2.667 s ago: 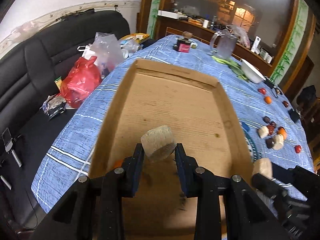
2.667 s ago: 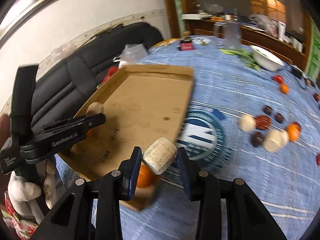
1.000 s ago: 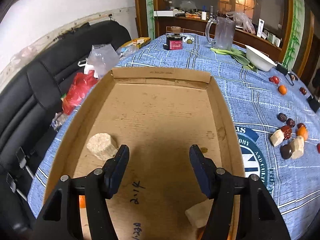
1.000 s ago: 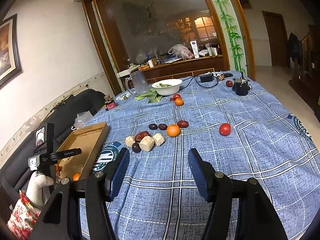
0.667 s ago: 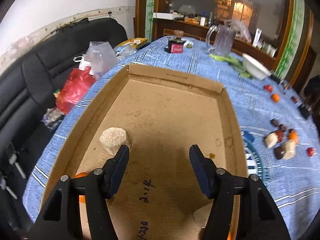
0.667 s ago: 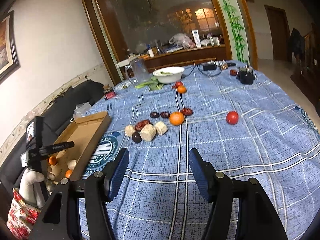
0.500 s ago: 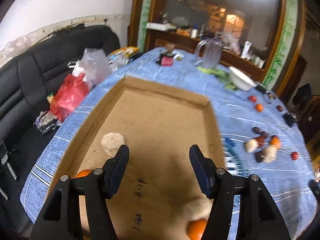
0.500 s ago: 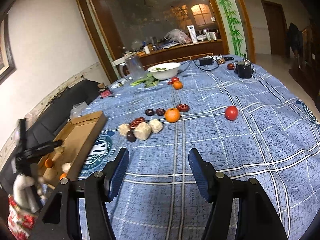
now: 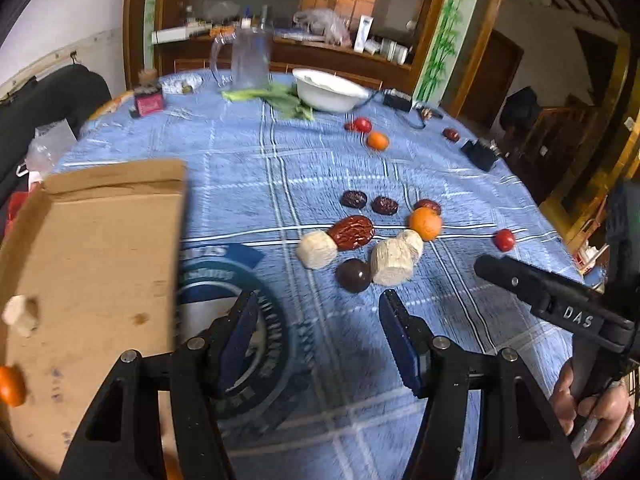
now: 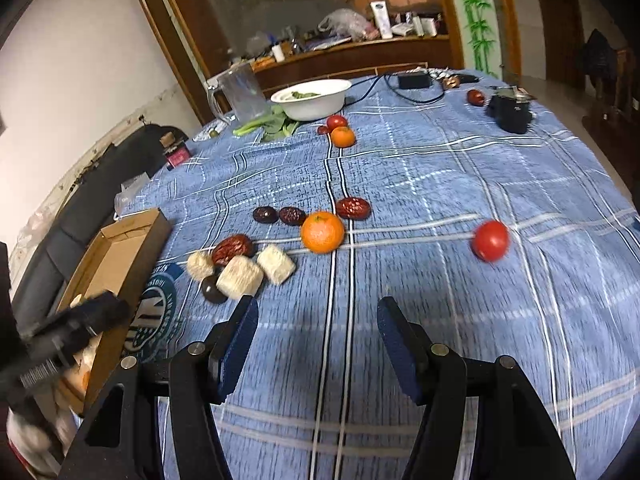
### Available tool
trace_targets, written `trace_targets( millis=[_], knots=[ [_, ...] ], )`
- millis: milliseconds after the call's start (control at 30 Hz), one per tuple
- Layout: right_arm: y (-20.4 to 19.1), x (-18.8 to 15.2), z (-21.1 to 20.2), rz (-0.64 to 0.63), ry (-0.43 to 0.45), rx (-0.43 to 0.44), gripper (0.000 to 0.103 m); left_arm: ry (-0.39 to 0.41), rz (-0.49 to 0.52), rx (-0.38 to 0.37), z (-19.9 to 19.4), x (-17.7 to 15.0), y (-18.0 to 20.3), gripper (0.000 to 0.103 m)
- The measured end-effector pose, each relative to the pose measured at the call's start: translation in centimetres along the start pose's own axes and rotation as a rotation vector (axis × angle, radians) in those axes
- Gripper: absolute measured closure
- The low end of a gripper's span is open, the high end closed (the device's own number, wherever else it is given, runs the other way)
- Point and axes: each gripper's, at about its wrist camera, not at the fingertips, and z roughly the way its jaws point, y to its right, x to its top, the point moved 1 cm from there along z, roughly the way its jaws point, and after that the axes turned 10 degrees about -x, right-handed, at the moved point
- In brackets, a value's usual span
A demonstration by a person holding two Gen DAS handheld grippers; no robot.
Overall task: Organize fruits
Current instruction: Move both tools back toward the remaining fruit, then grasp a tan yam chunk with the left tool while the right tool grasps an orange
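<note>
Several fruits lie in a loose cluster on the blue checked tablecloth (image 10: 440, 184). At the middle of the cluster sits a round orange tangerine (image 10: 322, 232) (image 9: 425, 223), and at its 12 o'clock lie three small dark wrinkled dates (image 10: 292, 215) in a row. At 8 o'clock from the tangerine is a pale beige ribbed cylinder piece (image 10: 240, 277) (image 9: 391, 261), touching a second pale piece (image 10: 276, 264) and a dark round plum-like fruit (image 10: 214, 290) (image 9: 353, 275). A large red-brown date (image 10: 233, 249) (image 9: 353, 232) lies just beside them. A small red tomato (image 10: 490, 240) (image 9: 504, 239) rests well apart at 3 o'clock from the tangerine.

At 9 o'clock of the cluster stands a shallow brown cardboard tray (image 9: 92, 240) (image 10: 120, 256); in the left wrist view it holds a pale piece (image 9: 18, 314) and a small orange fruit (image 9: 11, 386) near its left edge.

Further away, at 12 o'clock, are a white bowl (image 10: 310, 98) (image 9: 328, 90), green leaves and a clear glass jug (image 10: 240, 94).

The left gripper (image 9: 316, 338) hangs above the cloth with its blue-padded fingers spread and nothing between them. The right gripper (image 10: 316, 344) has its fingers spread too, empty, over bare cloth at 6 o'clock from the tangerine. A hand (image 9: 592, 400) holds its handle.
</note>
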Motion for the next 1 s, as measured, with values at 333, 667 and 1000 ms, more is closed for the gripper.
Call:
trace_targets(
  millis=[333, 667, 1000],
  knots=[
    [0.6, 4.0, 6.3, 0.091, -0.081, 0.04, 0.038, -0.042, -0.182, -0.01, 5.8, 2.9, -3.1, 0.059],
    [-0.7, 4.1, 7.7, 0.05, -0.061, 0.026, 0.038, 0.017, -0.086, 0.0, 7.0, 3.0, -2.2, 0.058],
    [-0.6, 3.7, 7.7, 0.044, -0.056, 0.005, 0.065, 0.016, -0.051, -0.015, 6.8, 2.6, -1.8, 0.075]
  ],
)
